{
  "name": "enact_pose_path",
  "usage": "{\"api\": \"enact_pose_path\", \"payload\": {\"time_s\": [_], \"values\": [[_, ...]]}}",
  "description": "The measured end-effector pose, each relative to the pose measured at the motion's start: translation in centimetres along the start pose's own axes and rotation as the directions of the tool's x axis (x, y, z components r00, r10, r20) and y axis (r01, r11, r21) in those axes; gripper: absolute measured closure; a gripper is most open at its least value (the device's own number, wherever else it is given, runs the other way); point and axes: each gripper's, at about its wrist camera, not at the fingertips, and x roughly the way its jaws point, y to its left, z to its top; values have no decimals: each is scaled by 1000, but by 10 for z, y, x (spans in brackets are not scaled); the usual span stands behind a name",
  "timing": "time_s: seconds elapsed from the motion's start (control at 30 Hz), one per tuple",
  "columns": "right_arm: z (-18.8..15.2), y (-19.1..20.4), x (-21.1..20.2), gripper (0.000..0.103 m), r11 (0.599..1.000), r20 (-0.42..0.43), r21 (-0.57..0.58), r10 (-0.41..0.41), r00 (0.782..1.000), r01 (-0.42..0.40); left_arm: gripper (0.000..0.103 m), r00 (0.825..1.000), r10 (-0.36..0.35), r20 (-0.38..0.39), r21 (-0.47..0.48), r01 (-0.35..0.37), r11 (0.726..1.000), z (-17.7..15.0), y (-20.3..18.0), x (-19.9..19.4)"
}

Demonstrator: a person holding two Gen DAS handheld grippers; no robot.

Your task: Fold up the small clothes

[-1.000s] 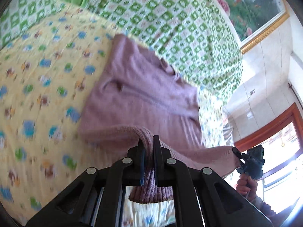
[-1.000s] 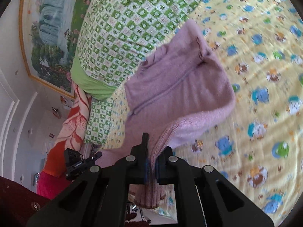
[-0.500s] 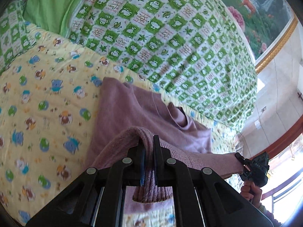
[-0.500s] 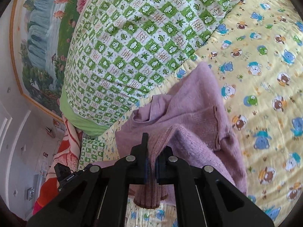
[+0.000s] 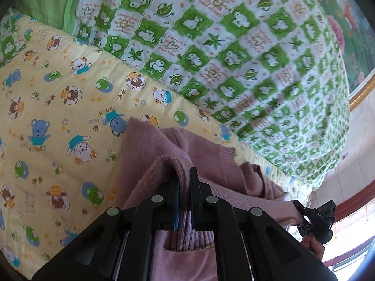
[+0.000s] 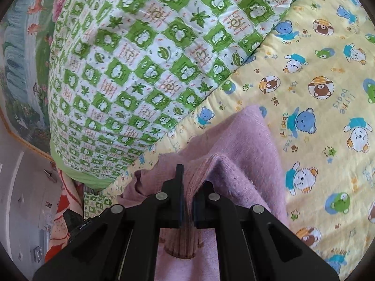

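A small mauve knitted sweater (image 5: 206,157) lies on a yellow bear-print sheet (image 5: 58,117). My left gripper (image 5: 184,187) is shut on its ribbed hem, which hangs out below the fingers. My right gripper (image 6: 187,187) is shut on the other end of the same hem; the sweater (image 6: 239,149) shows folded over beneath it. The hem is carried over the sweater's upper part, near the collar. The right gripper also shows in the left wrist view (image 5: 314,217), gripping the stretched hem.
A thick green-and-white checked quilt (image 5: 234,58) is piled just beyond the sweater, also in the right wrist view (image 6: 140,70). A framed landscape painting (image 6: 21,46) hangs behind. The bed's edge lies near the right gripper (image 5: 302,192).
Both grippers have carried the hem forward over the sweater toward its collar and lowered. The quilt looms closer, and less of the sweater's body shows.
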Motion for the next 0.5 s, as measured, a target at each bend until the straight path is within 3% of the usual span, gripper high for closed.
{"api": "enact_pose_path", "payload": {"time_s": [0.2, 0.33, 0.5], "values": [[13, -24, 28, 94, 996, -24, 85, -19, 1000, 21, 96, 999, 42, -29, -23, -43, 999, 7, 15, 34], [17, -28, 35, 91, 993, -37, 116, -30, 999, 34, 91, 999, 33, -22, -39, -33, 999, 8, 18, 34], [22, -20, 25, 73, 994, -15, 106, -31, 999, 33, 65, 999, 48, 22, -14, -48, 999, 9, 11, 9]]}}
